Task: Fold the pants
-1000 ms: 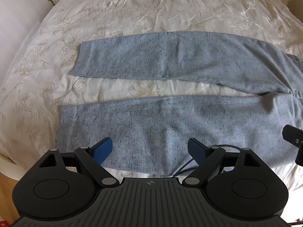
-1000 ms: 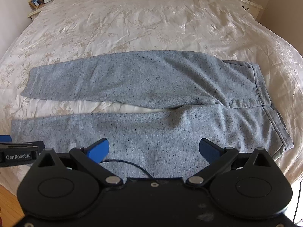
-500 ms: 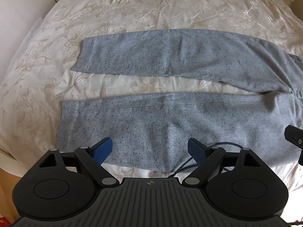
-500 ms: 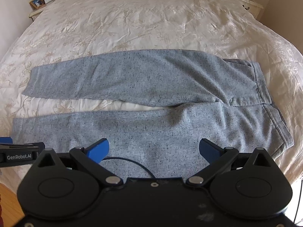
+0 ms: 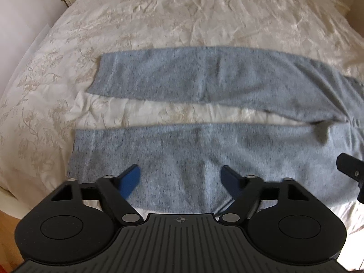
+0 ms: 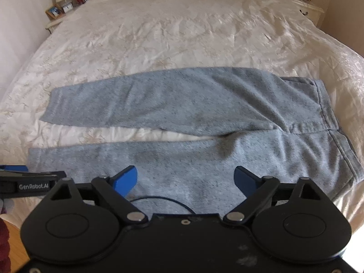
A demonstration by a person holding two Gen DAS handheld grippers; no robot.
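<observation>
Both my jaws spread wide, pinching nothing. Left gripper (image 5: 179, 180) sits over the lower half of the near leg; right gripper (image 6: 185, 178) over its thigh part. Grey speckled knit pants (image 6: 193, 118) lie flat on the cream embroidered bed (image 6: 182, 34), just ahead of and under the jaws, 2 legs apart, waistband off to the right. 0 folds done. Left: lay 1 leg over the other, then fold lengthwise.

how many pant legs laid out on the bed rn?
2. Far leg lies flat across the bedspread; near leg runs alongside it just ahead of the open jaws, a strip of bedspread between them. Both join at the waistband on the right.
</observation>
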